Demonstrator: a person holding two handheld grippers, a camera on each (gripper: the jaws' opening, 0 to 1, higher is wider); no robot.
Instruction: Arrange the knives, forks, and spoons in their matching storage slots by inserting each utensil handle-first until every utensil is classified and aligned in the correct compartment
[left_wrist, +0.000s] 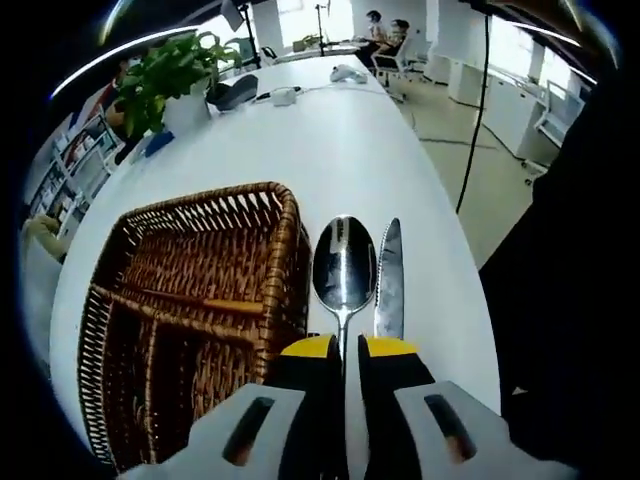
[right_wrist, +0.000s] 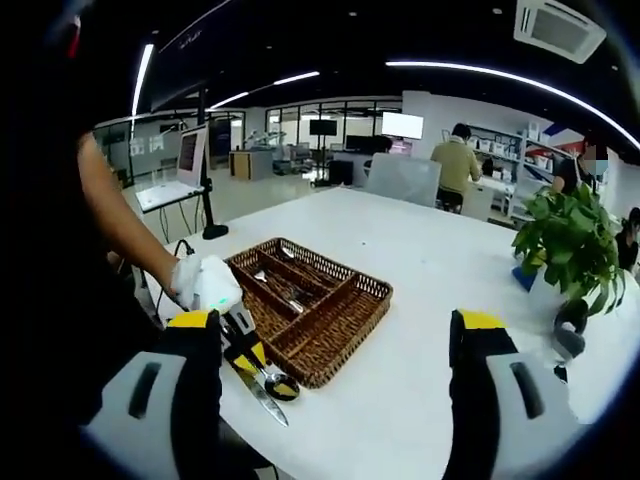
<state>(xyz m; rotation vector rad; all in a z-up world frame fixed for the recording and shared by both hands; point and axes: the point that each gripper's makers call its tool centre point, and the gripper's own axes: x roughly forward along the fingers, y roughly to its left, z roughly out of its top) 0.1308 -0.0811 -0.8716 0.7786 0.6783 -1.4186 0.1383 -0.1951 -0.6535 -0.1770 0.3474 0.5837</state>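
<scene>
Fingers of our left gripper (left_wrist: 343, 350) pinch the spoon (left_wrist: 344, 268) beside the knife (left_wrist: 389, 280) — right gripper (right_wrist: 335, 335) gapes wide, holding nothing.

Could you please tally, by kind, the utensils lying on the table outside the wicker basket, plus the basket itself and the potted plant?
Spoon: 1
Knife: 1
Wicker basket: 1
Potted plant: 1
Total: 4
The left gripper is closed around the spoon's handle; the right gripper is open.
</scene>
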